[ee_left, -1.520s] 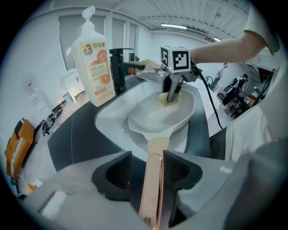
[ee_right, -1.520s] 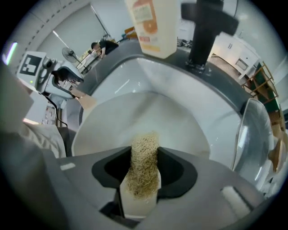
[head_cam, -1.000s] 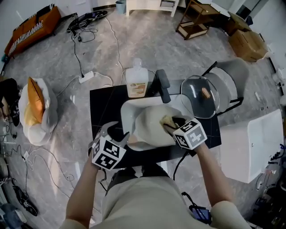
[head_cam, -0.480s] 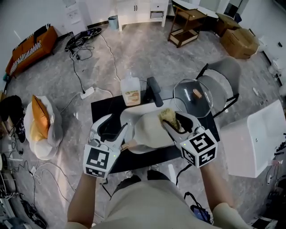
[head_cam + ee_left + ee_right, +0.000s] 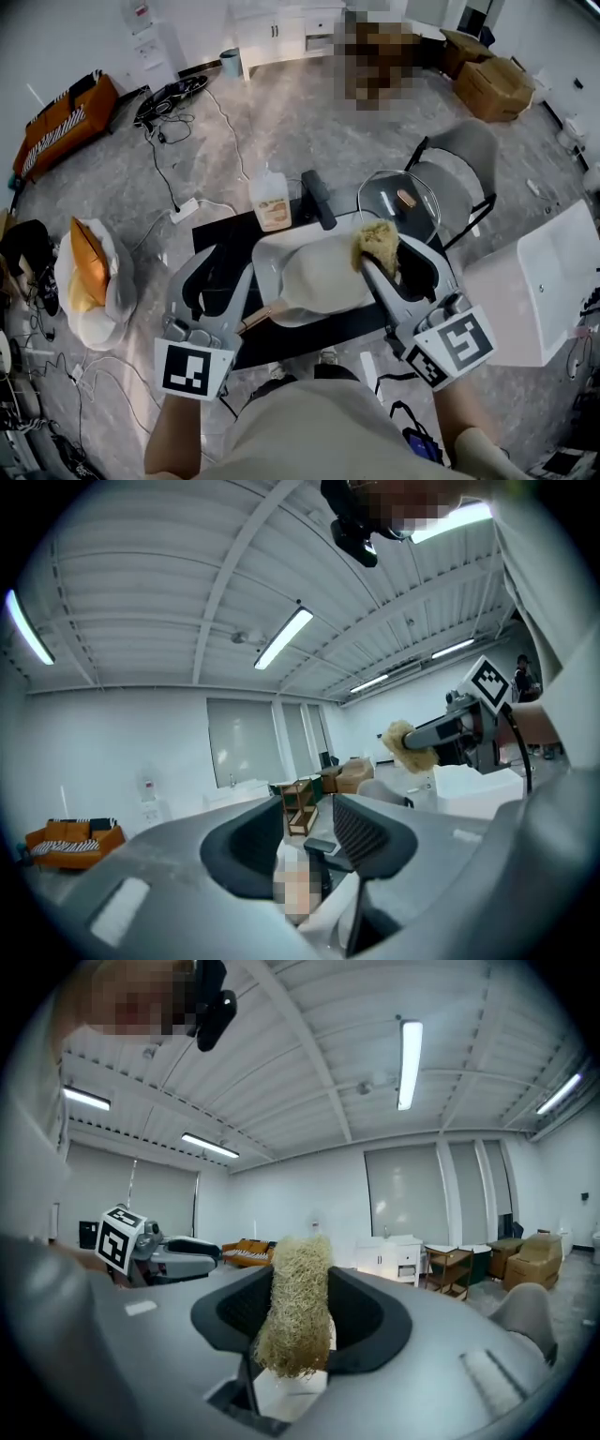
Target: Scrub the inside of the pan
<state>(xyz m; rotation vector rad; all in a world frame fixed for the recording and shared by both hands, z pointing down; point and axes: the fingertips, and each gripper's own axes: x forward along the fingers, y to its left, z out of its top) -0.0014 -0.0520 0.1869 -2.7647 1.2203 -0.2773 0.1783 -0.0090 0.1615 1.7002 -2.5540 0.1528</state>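
Note:
A cream pan lies in the white sink, its wooden handle pointing front-left. My right gripper hangs above the pan's right side, shut on a yellowish scrub pad. In the right gripper view the pad fills the gap between the jaws of the right gripper. My left gripper hovers left of the pan, just above the handle and apart from it. Its jaws are closing with nothing between them, as the left gripper view of my left gripper shows. Both gripper views point up toward the ceiling.
A soap bottle and a black faucet stand behind the sink. A glass lid and a grey pot sit at the back right, a white box to the right. Cables and a bag lie on the floor at left.
Both grippers have pulled back toward me and tilted upward. The right one lifted the scrub pad off the pan. The left one rose away from the handle.

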